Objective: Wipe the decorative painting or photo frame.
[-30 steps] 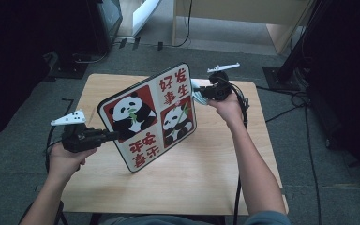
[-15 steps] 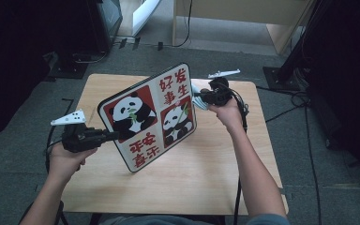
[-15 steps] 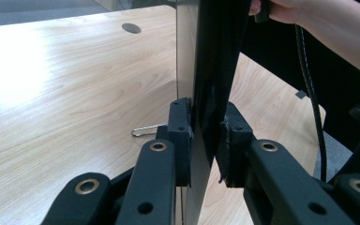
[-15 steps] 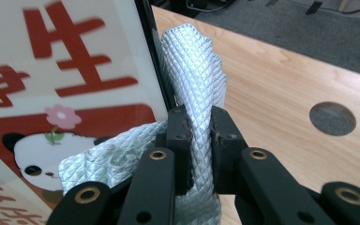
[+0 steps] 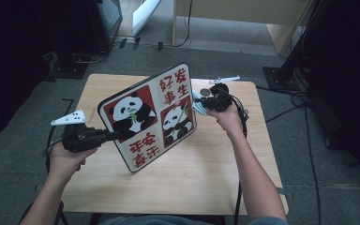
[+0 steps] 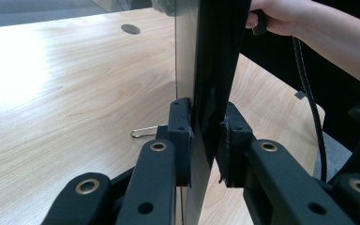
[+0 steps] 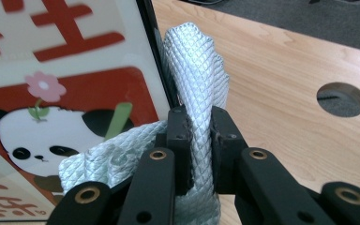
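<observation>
Wooden table (image 5: 206,173), panda board (image 5: 150,117) reading 好发事生

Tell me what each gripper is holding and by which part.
The left gripper clamps the panda board by its edge, holding it tilted above the table. The right gripper pinches a white cloth by a bunched fold, beside the board's face.

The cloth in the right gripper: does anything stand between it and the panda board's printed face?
Nothing visible does. The cloth, pinched in the right gripper, lies right beside the panda board at its edge; the left gripper clamps the opposite edge.
</observation>
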Available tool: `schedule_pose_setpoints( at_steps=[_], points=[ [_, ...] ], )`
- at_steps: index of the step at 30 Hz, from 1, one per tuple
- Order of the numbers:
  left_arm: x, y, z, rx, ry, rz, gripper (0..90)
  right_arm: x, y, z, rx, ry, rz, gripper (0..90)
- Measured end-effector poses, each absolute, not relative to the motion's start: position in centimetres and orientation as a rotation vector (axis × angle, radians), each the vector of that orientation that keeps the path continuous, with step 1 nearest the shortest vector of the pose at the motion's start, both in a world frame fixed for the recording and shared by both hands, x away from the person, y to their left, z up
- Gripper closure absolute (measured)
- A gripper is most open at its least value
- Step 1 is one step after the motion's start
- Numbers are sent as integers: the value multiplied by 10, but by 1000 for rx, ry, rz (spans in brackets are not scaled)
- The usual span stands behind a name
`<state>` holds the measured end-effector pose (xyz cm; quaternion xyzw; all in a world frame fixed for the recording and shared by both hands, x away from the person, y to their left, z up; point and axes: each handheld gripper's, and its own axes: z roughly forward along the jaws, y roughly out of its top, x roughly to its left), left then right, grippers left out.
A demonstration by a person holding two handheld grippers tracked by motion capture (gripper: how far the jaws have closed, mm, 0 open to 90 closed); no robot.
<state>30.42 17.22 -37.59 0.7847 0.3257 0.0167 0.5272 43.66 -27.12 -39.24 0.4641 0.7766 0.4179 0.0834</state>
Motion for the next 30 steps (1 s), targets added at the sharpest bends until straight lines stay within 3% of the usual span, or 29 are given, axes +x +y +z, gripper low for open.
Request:
schedule_pose_setpoints(
  at_steps=[30],
  points=[
    [305,172,-377,1873,769,40,784,419,-280,-442,1470,2316,1241,808]
  ],
)
